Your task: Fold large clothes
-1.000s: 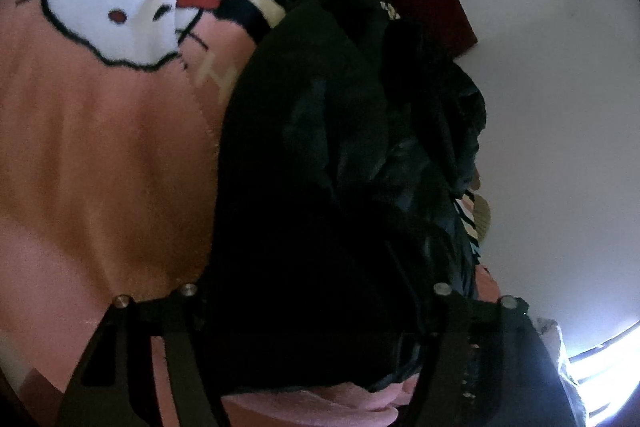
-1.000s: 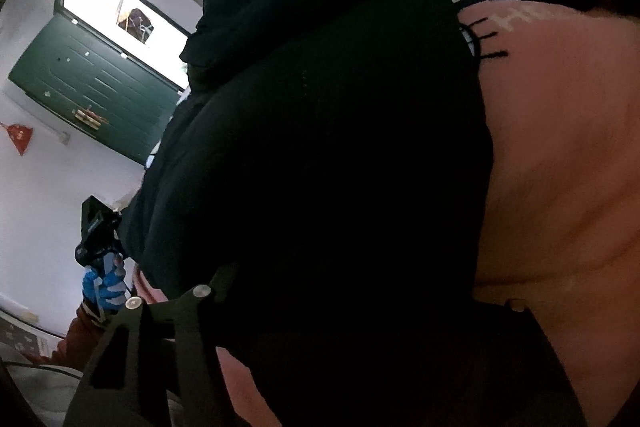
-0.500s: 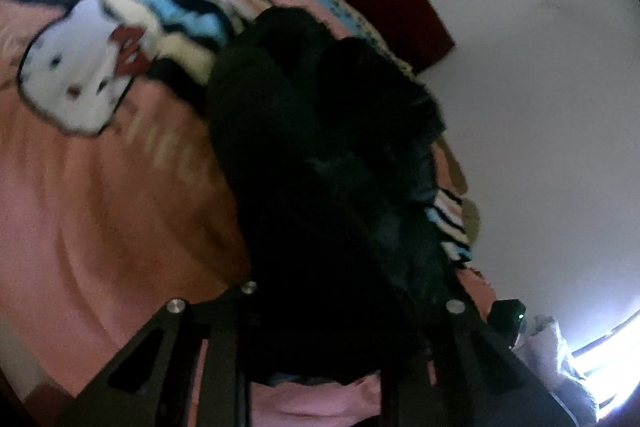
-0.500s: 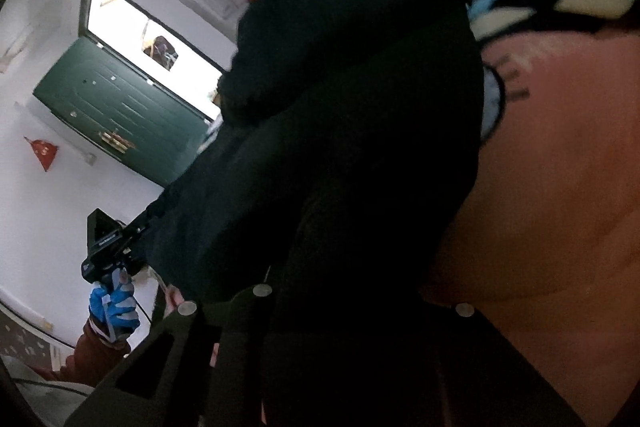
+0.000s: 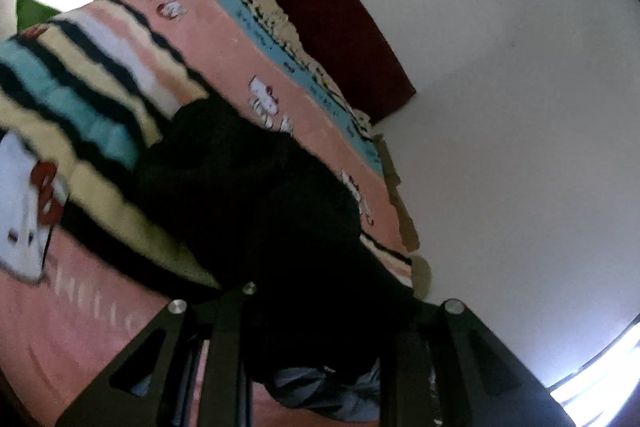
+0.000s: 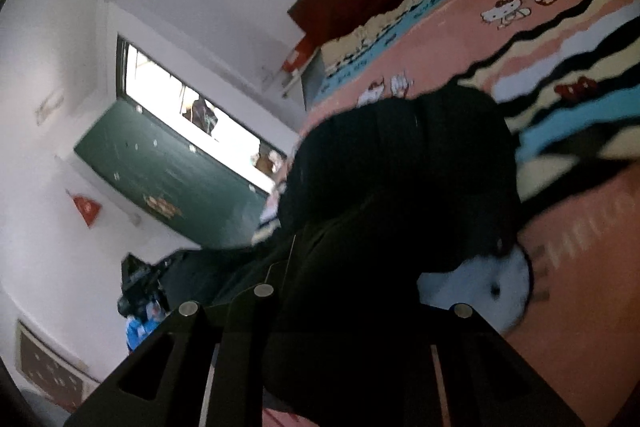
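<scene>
Left wrist view: the left gripper (image 5: 316, 359) pinches a bunched edge of the black garment (image 5: 256, 195), the dark cloth filling the gap between its two fingers (image 5: 224, 347). From there the garment runs forward onto the blanket (image 5: 224, 39), a pink spread with cat motifs and a band of black, cream and blue stripes, where its far part lies in a rumpled heap. A patch of grey fabric (image 5: 320, 391) shows below the held edge. The dark red headboard (image 5: 340, 27) stands against the white wall (image 5: 500, 107) at the far end of the bed. Right wrist view: the right gripper (image 6: 344, 355) likewise clamps the garment (image 6: 400, 187), cloth packed between its fingers (image 6: 236, 339) and hanging over them; the mass hides the fingertips. The garment's far portion rests on the blanket (image 6: 440, 39), partly covering a large white cat face (image 6: 492, 291). At lower left the other gripper (image 6: 140, 283) is seen, held by a blue-gloved hand (image 6: 138, 327), with a stretch of garment reaching toward it. Behind are a bright window (image 6: 192, 107) and a green panel (image 6: 168, 179).
</scene>
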### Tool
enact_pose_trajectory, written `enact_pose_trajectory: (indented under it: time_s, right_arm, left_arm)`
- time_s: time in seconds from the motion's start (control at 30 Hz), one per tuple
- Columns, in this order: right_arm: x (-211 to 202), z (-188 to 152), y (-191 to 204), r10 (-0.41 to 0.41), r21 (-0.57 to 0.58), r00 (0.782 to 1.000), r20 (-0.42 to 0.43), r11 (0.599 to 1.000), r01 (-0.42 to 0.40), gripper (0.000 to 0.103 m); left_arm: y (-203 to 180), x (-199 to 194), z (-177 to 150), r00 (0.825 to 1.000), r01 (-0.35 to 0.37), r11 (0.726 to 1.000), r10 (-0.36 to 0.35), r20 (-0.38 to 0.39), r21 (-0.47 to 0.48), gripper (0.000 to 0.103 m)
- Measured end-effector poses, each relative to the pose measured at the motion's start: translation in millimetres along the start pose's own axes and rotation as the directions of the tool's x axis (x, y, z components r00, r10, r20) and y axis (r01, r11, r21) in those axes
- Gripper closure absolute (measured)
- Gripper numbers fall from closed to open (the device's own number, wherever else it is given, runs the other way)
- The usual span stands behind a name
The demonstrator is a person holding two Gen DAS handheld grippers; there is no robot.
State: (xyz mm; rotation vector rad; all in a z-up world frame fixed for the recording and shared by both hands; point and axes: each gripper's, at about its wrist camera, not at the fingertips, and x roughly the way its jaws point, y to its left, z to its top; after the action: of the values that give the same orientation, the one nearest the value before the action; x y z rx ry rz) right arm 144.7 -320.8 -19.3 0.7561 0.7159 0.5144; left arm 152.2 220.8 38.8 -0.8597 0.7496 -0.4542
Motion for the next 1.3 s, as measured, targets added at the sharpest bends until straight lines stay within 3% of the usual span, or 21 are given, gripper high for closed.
enact_pose_trajectory:
  time_s: [0.23,0.4,0.63,0.8,0.97,1.17,1.23,1.3]
  right_arm:
    - [29.0,64.4,-23.9,-0.011,0.127,0.996,0.086,0.992,0.000,0.080]
    - [66.5,108.5,-39.7,-0.085,0.182,0.991,0.106,0.981,0.065,0.076]
    - [117.2,151.4,-65.6,-0.189,0.247,0.976,0.108,0.956,0.157,0.072]
    - [164.3,172.6,-90.8,-0.272,0.249,0.960,0.063,0.936,0.249,0.067]
    - [194.0,184.1,-119.5,-0.264,0.288,0.963,0.049,0.927,0.239,0.064]
    - [202.0,190.6,-137.8,-0.214,0.331,0.975,0.067,0.926,0.181,0.056]
    - [198.1,190.3,-139.9,-0.182,0.353,0.979,0.088,0.925,0.140,0.042]
    - [190.7,191.2,-138.0,-0.167,0.360,0.979,0.120,0.926,0.114,0.018]
  left_arm:
    - [-17.6,52.0,65.6,0.999,-0.054,0.999,0.054,0.003,-0.002,0.084]
    - [-11.3,114.1,114.3,0.995,-0.098,0.995,0.098,-0.013,-0.029,0.084]
    - [27.4,206.6,158.9,0.983,-0.179,0.980,0.174,-0.062,-0.086,0.081]
    - [75.7,265.8,171.4,0.973,-0.219,0.963,0.202,-0.115,-0.156,0.072]
    - [115.4,300.5,176.0,0.982,-0.164,0.953,0.133,-0.137,-0.253,0.065]
    - [124.8,295.4,183.9,0.997,-0.008,0.946,-0.015,-0.069,-0.323,0.050]
    - [124.3,283.5,187.9,0.998,0.055,0.937,-0.066,-0.019,-0.344,0.046]
    - [120.6,269.8,194.0,0.996,0.093,0.932,-0.093,0.016,-0.350,0.045]
